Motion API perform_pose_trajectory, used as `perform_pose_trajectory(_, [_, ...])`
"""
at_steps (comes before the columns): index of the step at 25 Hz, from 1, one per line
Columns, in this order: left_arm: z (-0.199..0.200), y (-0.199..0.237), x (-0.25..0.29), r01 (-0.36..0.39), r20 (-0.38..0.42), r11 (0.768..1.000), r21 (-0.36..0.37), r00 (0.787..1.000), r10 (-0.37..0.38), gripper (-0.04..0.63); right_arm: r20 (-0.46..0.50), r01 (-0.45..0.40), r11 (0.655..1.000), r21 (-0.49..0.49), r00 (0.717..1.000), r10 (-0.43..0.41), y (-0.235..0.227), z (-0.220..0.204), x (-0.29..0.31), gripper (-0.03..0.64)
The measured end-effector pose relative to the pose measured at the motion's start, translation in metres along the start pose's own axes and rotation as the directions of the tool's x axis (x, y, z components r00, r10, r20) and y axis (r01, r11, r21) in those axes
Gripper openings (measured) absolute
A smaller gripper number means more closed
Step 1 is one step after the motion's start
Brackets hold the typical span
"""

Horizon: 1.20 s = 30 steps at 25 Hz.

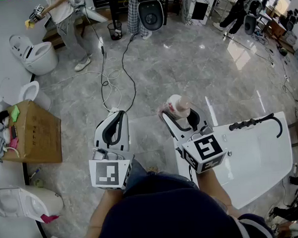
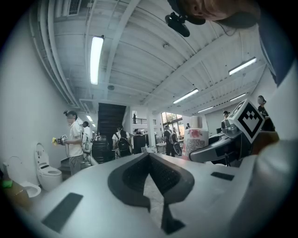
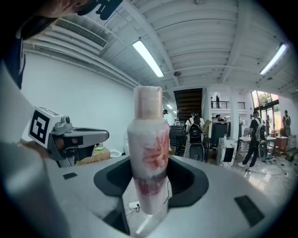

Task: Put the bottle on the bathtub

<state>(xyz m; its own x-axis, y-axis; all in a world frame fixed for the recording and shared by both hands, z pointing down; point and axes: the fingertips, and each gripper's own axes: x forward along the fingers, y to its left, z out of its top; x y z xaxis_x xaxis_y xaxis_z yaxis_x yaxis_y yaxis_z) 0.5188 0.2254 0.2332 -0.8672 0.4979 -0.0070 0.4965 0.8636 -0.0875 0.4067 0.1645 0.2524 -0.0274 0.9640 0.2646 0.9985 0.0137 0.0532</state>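
Head view: your right tool (image 1: pixel 181 120) is clamped on the bottle (image 1: pixel 180 107), held over the floor just left of the bathtub (image 1: pixel 260 155). Your left tool (image 1: pixel 113 127) is alongside. Left gripper view: jaws together, nothing between them. Right gripper view: the bottle (image 3: pixel 148 153) stands upright between the jaws, cap up.

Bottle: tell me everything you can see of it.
The bottle is white and plastic-looking, with a pink-red flower print and a pale cylindrical cap. It stands upright, clamped at its lower body between the jaws of the right tool. It is held in the air to the left of the bathtub, not on it. Nothing else touches it.
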Motion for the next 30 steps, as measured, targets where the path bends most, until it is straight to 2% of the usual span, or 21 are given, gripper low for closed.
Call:
perform_pose_trajectory(5, [-0.010, 0.015, 0.011, 0.002, 0.003, 1.000, -0.004, 1.000, -0.002, 0.023, 0.059, -0.009, 1.000, -0.008, 0.998, 0.009, -0.004, -0.006, 0.016, 0.236])
perform_pose_trajectory(13, [-0.038, 0.071, 0.052, 0.027, 0.010, 0.999, -0.028, 1.000, -0.027, 0.023, 0.046, 0.044, 0.999, -0.002, 0.998, -0.044, -0.013, -0.005, 0.078, 0.236])
perform_pose_trajectory(22, [-0.036, 0.154, 0.177, 0.110, 0.038, 0.994, -0.022, 0.993, -0.109, 0.023, 0.065, 0.123, 0.992, -0.009, 0.990, -0.122, -0.077, 0.035, 0.195, 0.236])
perform_pose_trajectory(30, [-0.030, 0.185, 0.251, 0.228, 0.041, 0.973, -0.021, 0.973, -0.227, 0.023, 0.064, 0.210, 0.977, 0.025, 0.975, -0.211, -0.114, 0.058, 0.248, 0.236])
